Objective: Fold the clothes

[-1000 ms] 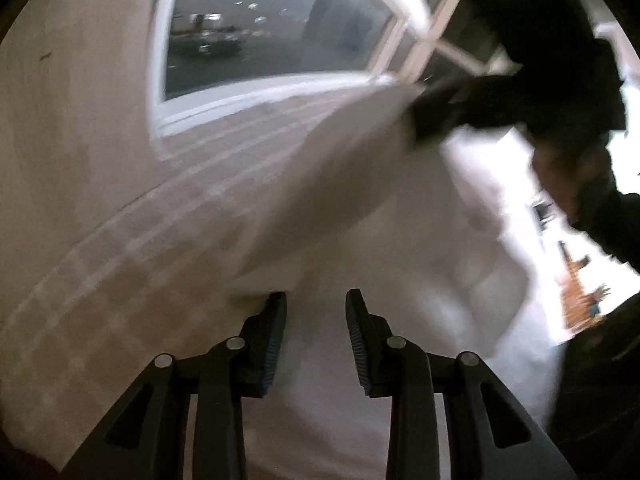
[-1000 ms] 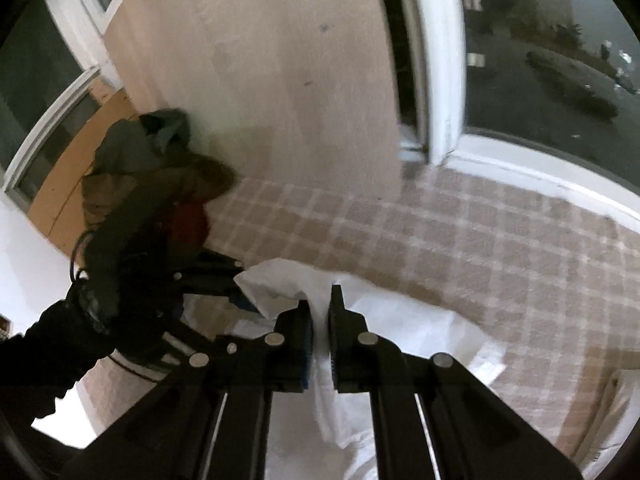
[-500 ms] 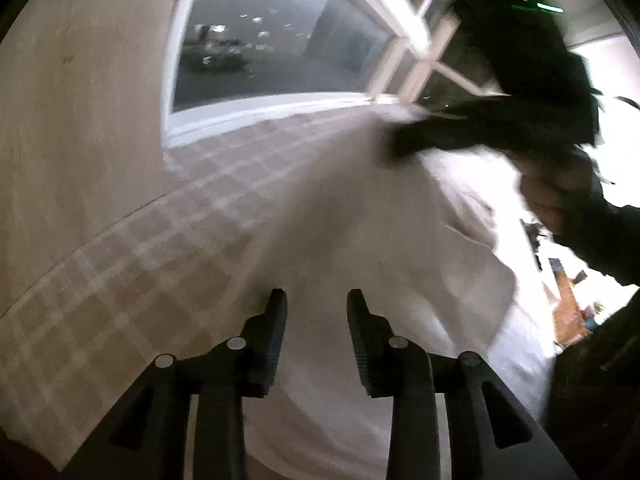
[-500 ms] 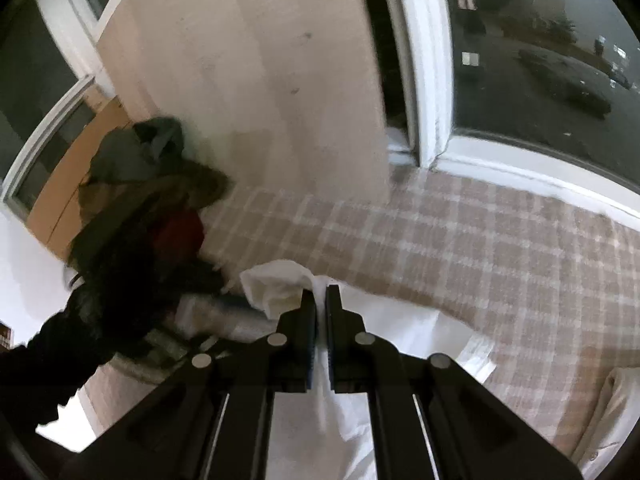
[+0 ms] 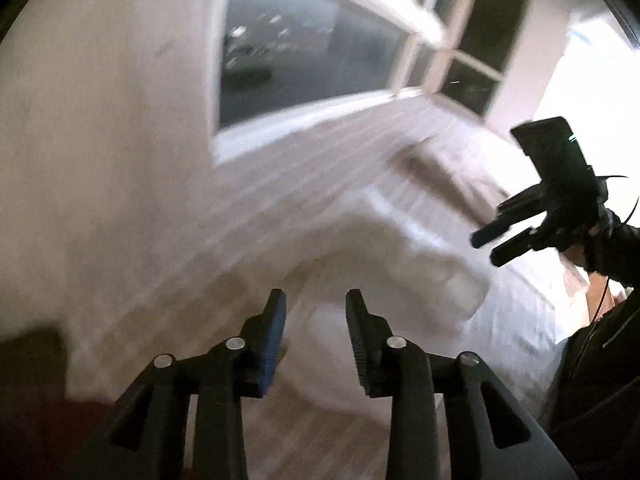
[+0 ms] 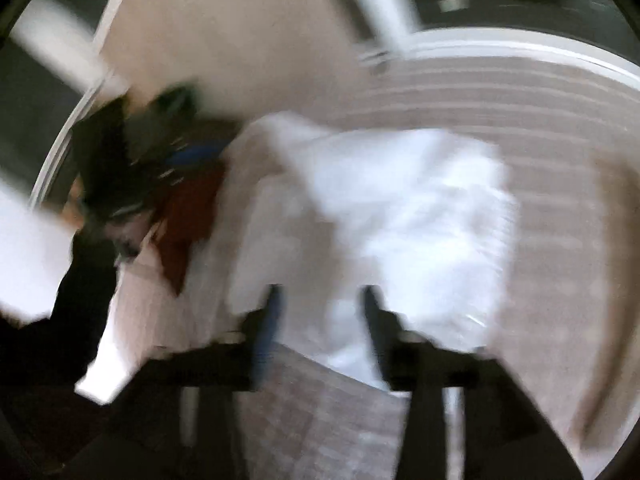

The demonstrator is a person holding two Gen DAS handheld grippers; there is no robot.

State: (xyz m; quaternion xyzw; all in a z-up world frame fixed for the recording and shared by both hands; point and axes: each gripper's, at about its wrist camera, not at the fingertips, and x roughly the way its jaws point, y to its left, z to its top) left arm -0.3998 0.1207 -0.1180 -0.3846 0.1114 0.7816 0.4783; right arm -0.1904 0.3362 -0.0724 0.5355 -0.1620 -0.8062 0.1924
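Note:
A white garment (image 5: 400, 264) lies bunched and partly folded on the plaid bedspread (image 5: 248, 216). My left gripper (image 5: 316, 304) hovers over its near edge. The jaws are opening and the pads press on nothing, with cloth showing only behind the gap. In the left wrist view my right gripper (image 5: 496, 244) hangs at the right, fingers apart and empty. In the blurred right wrist view, the right gripper (image 6: 322, 300) is opening above the white garment (image 6: 400, 208), free of the cloth.
A pile of dark and red clothes (image 6: 184, 216) lies at the left by the wall. Windows (image 5: 304, 56) with white frames run along the far side of the bed. A person's dark sleeve (image 5: 612, 240) holds the right gripper.
The right gripper let go of the white cloth's corner, opened and swung aside. The cloth dropped onto the bed. The left gripper rose and its jaws widened.

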